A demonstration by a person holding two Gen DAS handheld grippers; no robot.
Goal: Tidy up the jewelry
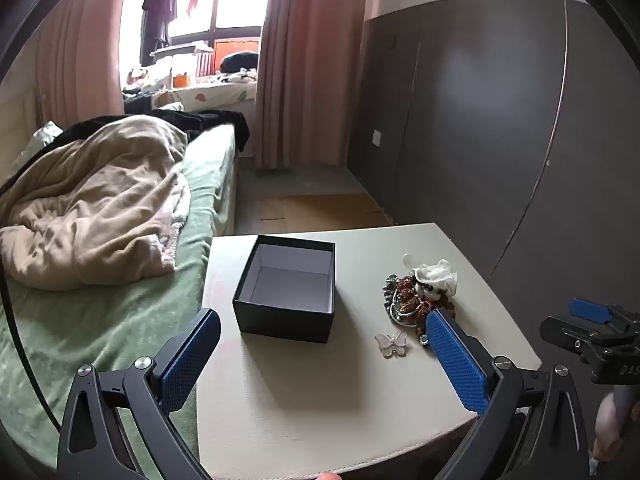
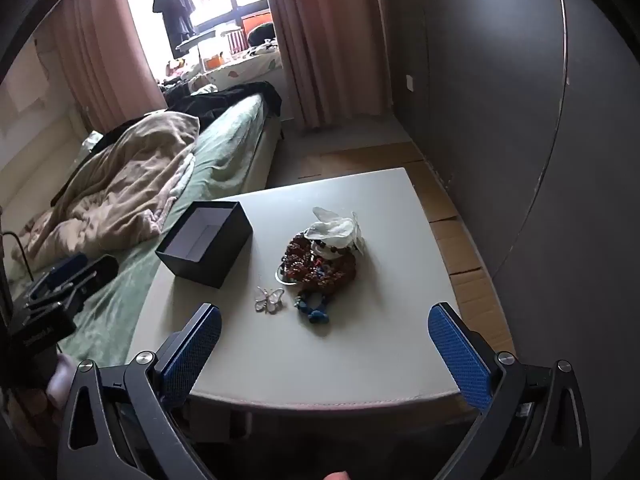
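Both tongs, left tongs (image 1: 320,354) and right tongs (image 2: 325,344), gape wide, empty, above the jewelry pile (image 2: 320,264).

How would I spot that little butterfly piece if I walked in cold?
Find the pale table beside the bed, with an open black box on it. Between the box and the jewelry heap, nearer the table's front edge, lies the butterfly brooch. It lies alone, flat, silvery with pale wings, unlike the tangled brown and blue beads.

Black box (image 1: 285,312) with white inside, pale butterfly brooch (image 1: 391,345), blue dimpled pads (image 2: 460,354)
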